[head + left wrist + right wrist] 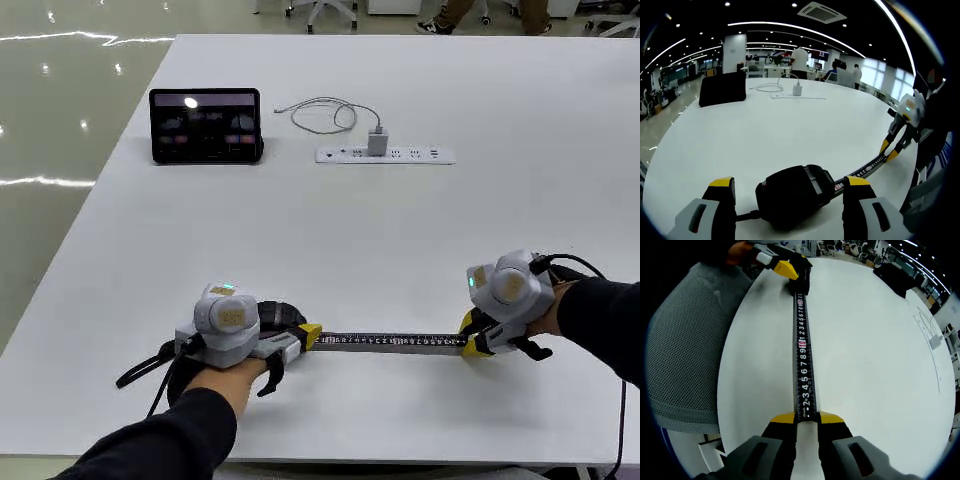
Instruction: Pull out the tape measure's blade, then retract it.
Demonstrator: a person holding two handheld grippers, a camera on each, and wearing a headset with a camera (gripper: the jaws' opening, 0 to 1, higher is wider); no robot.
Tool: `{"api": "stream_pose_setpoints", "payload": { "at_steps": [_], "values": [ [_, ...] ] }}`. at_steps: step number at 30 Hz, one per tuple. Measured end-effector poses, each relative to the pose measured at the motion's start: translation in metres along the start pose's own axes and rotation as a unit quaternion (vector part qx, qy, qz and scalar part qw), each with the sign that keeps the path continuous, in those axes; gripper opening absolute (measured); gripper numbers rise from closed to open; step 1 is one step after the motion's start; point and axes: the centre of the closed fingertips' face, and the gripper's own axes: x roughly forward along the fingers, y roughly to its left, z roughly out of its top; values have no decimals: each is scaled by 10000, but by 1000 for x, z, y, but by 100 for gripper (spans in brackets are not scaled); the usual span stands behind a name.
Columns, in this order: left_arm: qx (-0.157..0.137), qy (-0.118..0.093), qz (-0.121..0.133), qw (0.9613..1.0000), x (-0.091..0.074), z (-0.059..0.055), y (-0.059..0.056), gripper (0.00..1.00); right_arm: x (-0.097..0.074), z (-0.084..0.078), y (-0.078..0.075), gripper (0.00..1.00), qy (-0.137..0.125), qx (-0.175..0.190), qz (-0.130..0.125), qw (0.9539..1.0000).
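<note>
The black tape measure case lies on the white table between the yellow-tipped fingers of my left gripper, which is shut on it. In the head view the case sits near the table's front edge with the left gripper around it. The blade is pulled out flat along the table to the right. My right gripper is shut on the blade's end. In the right gripper view the numbered blade runs from the shut right gripper up to the case.
A dark tablet stands at the back left. A white power strip with a plugged charger and a looped cable lies at the back middle. A grey mesh chair back is beside the table's front edge.
</note>
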Motion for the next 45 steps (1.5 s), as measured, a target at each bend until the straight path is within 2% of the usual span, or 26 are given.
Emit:
{"api": "stream_pose_setpoints", "payload": {
  "at_steps": [3,8,10,16,17,19,22,25,29,32,35,45],
  "values": [
    [-60,60,14,10000,2,-3,0,81,0,-1,-3,11,81,34,28,10000],
    [-237,47,23,9997,4,-3,0,77,0,-2,-3,11,120,138,51,9998],
    [-574,29,3,9983,4,-3,-2,76,1,-2,-2,11,148,200,34,9997],
    [-463,130,230,9986,7,-8,1,76,1,-2,-3,11,181,310,35,9993],
    [-417,117,253,9987,7,-8,1,76,1,-2,-3,11,190,288,35,9994],
    [-383,107,258,9989,8,-7,-1,74,1,-1,-3,11,212,-26,35,9998],
    [-316,177,263,9990,9,-10,-5,69,1,-1,-2,10,158,73,47,9998],
    [-155,185,301,9993,11,-10,-6,67,2,0,-1,11,233,74,3,9997],
    [-291,217,308,9989,11,-11,-4,67,1,0,-1,11,287,112,12,9995],
    [-509,270,260,9980,9,-12,-8,71,1,-1,-2,11,319,182,28,9993],
    [-369,324,315,9983,10,-14,-6,70,1,-1,-2,11,337,306,20,9990],
    [-334,325,365,9982,11,-13,-3,65,1,-1,-3,11,308,345,2,9989]
  ]
}}
